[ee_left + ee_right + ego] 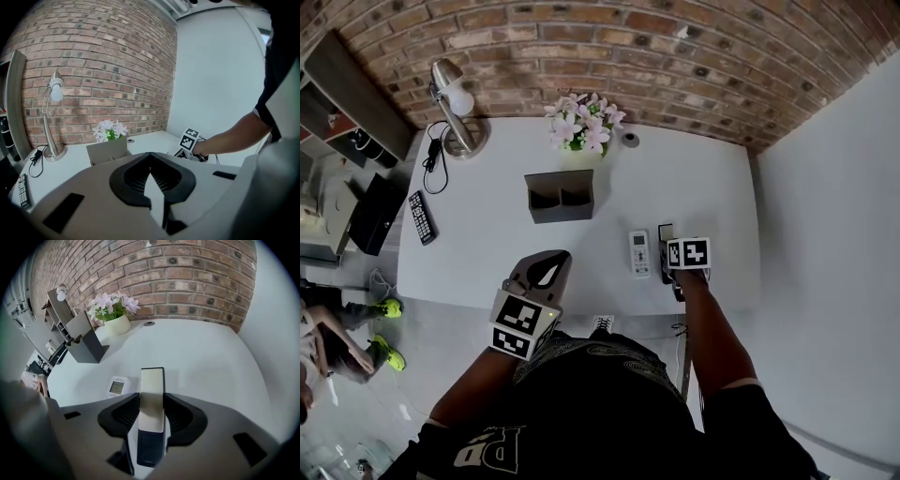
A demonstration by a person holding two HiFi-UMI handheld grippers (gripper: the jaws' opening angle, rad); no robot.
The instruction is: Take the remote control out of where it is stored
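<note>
Judging by the scene, the job looked nearly done: the right gripper [151,401] was clamped on the dark remote [152,380], clear of the holder [560,195], at the near right of the table [487,253] beside a white remote [639,253], only set-down remaining, the left gripper [151,157] idle, jaws together.

Head camera overhead, gripper cameras low, all sharing table [487,253]

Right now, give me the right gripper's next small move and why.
Probably ease the right gripper down until the slim remote rests on the table beside the white remote. Its jaws clamp that remote, already out of the grey holder, seemingly just above the surface.
</note>
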